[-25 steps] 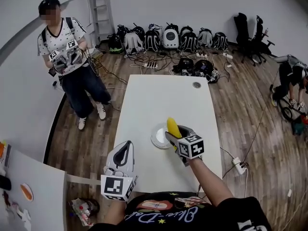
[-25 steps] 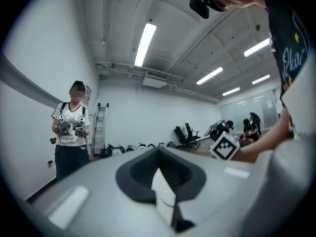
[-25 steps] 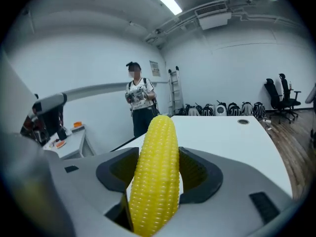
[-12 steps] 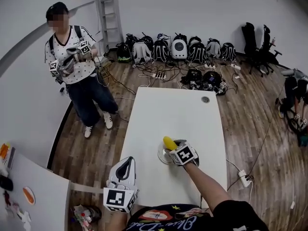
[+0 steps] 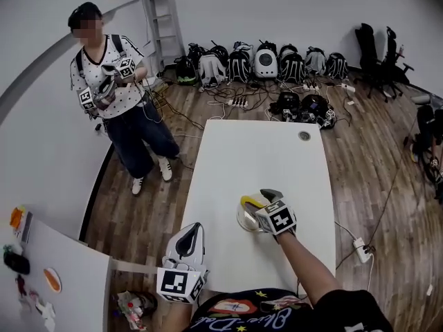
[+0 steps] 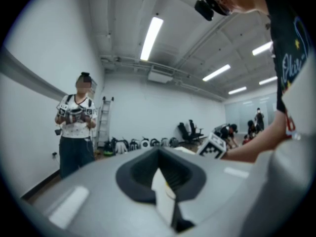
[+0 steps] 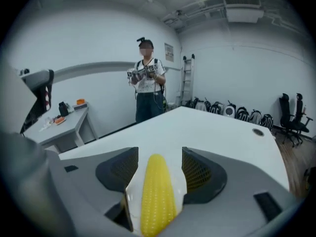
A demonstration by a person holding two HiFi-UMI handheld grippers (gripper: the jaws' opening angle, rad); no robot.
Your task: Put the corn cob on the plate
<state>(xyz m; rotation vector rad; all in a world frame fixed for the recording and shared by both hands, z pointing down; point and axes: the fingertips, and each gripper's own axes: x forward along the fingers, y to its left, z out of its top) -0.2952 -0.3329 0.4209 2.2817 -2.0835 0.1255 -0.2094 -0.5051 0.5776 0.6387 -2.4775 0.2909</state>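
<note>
I see one corn cob (image 7: 158, 201) lying on the one plate (image 5: 242, 218), my right gripper (image 7: 158, 166) spread around it; left gripper (image 6: 160, 181) pressed together, empty.

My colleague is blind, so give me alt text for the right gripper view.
A yellow corn cob lies on a white plate between the open jaws of the right hand-held gripper, with a gap on each side. Beyond stretches a white table, with a person standing past its far edge.
</note>
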